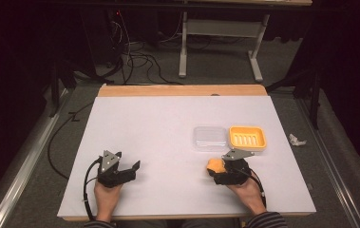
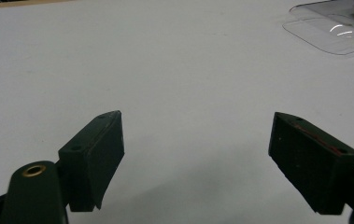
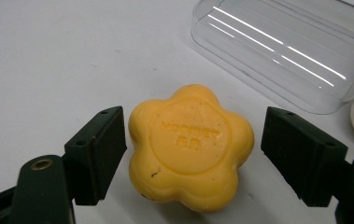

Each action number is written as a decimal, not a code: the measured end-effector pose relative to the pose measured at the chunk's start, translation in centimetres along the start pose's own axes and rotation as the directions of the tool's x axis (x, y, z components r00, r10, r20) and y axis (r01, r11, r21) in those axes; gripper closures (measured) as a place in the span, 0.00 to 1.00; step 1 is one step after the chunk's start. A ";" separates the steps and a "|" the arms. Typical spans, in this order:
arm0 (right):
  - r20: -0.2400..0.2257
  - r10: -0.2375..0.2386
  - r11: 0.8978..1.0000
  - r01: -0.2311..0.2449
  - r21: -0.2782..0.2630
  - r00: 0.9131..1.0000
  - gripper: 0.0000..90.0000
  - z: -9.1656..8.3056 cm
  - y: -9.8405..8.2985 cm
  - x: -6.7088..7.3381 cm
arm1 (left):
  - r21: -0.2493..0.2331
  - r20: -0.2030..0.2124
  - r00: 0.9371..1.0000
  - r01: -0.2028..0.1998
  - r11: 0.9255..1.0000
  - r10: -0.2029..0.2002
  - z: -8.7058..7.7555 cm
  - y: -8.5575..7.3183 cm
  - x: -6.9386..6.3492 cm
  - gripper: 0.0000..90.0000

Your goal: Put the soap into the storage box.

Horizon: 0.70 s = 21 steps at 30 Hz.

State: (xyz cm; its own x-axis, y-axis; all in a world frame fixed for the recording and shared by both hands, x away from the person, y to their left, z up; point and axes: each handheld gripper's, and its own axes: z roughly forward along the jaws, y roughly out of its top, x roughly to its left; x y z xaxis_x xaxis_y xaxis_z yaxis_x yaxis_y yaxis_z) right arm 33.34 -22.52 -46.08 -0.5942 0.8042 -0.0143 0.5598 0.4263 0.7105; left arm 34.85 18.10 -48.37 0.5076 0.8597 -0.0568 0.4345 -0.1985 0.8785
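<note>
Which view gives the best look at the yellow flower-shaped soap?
The right gripper view: the soap lies close up on the table between the open jaws, embossed lettering visible, a gap on the right side. The high view shows it small, partly behind the right gripper.

The high view looks forward and down over the whole table [image 1: 168, 123]. Both gripper views sit low, close to it, sharing the clear lid [image 2: 333, 28].

White table [image 1: 168, 137] carries 3 items: yellow flower-shaped soap [image 3: 191, 147] between the right gripper [image 3: 193, 154] jaws; clear lid [image 1: 209, 137] and yellow dish [image 1: 247, 137] just beyond.
</note>
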 end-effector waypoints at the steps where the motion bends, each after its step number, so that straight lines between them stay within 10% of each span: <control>1: 0.000 -0.002 1.000 0.002 0.009 1.000 0.25 0.1 0.0 0.0 | 0.000 0.000 1.000 0.000 1.000 0.000 0.0 0.0 0.0 0.21; 21: 0.021 -0.050 0.997 0.048 0.067 0.999 0.28 1.3 0.0 0.5 | 0.000 0.000 1.000 -0.001 1.000 0.001 0.0 0.0 0.0 0.21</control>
State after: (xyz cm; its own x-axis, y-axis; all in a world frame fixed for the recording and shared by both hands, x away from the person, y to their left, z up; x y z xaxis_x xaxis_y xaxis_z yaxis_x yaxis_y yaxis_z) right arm 33.80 -21.62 -46.95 -0.6090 0.7905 -0.0648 0.5679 0.4916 0.6602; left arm 34.84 18.10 -48.37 0.5078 0.8597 -0.0563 0.4343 -0.1989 0.8786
